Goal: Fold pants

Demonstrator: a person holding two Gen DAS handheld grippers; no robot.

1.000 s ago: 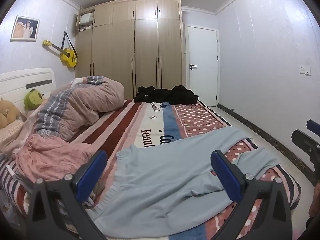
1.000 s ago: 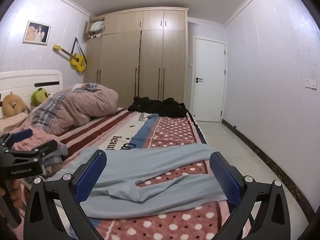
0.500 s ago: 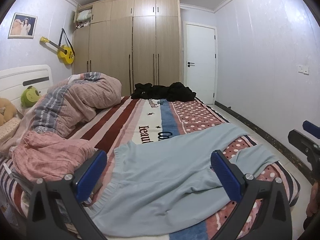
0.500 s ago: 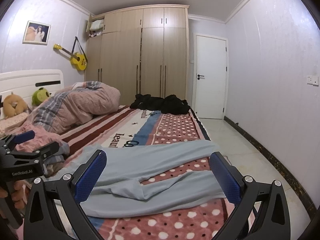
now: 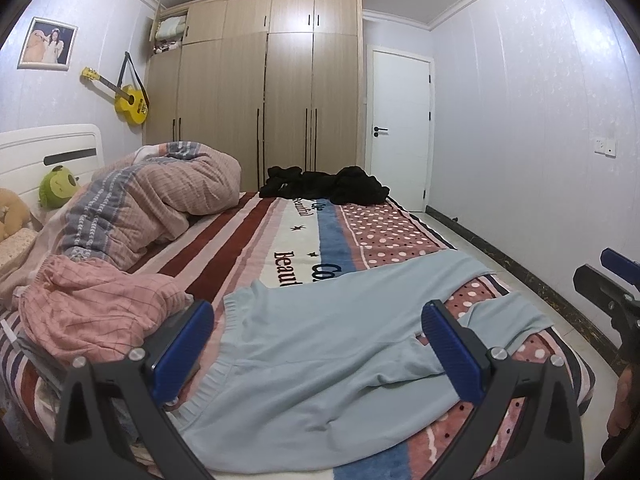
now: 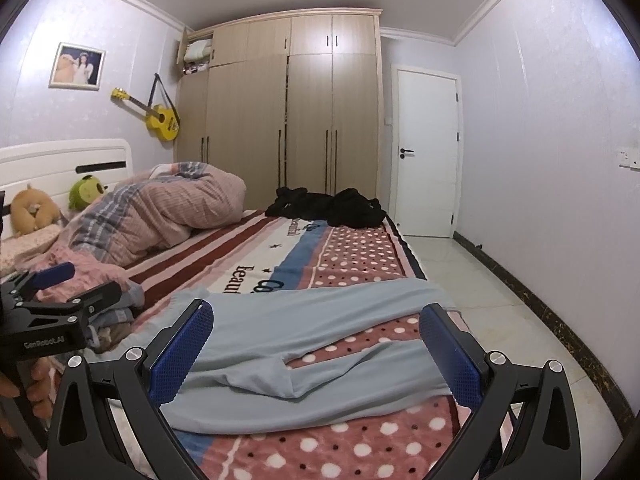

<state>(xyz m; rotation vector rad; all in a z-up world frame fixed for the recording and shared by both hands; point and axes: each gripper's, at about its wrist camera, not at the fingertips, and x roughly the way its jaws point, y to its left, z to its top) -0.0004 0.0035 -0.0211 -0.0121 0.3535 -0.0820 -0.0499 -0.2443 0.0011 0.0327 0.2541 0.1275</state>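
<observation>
Light blue pants (image 5: 320, 344) lie spread flat on the patterned blanket (image 5: 280, 240) at the near end of the bed, filling the lower centre of both views. In the left wrist view the ribbed waistband sits at lower left and the two legs run toward the right edge of the bed, parted in a narrow V that shows the dotted blanket between them. In the right wrist view the same pants (image 6: 320, 340) stretch across the lower middle, legs pointing right.

The left gripper (image 5: 320, 354) hangs over the waist end with its blue-padded fingers (image 5: 182, 354) spread wide, holding nothing. The right gripper (image 6: 316, 354) hangs over the leg end, its fingers (image 6: 450, 354) spread wide as well and empty. Each gripper shows at the edge of the other's view: the right one at the far right, the left one at the lower left.

A crumpled pink garment (image 5: 96, 308) lies at left just beside the waistband. Behind it sits a bundled striped quilt (image 5: 160, 200), and black clothes (image 5: 324, 186) lie at the far end of the bed before the wardrobe (image 5: 272, 92). A yellow guitar (image 5: 128, 98) hangs on the wall at upper left.
</observation>
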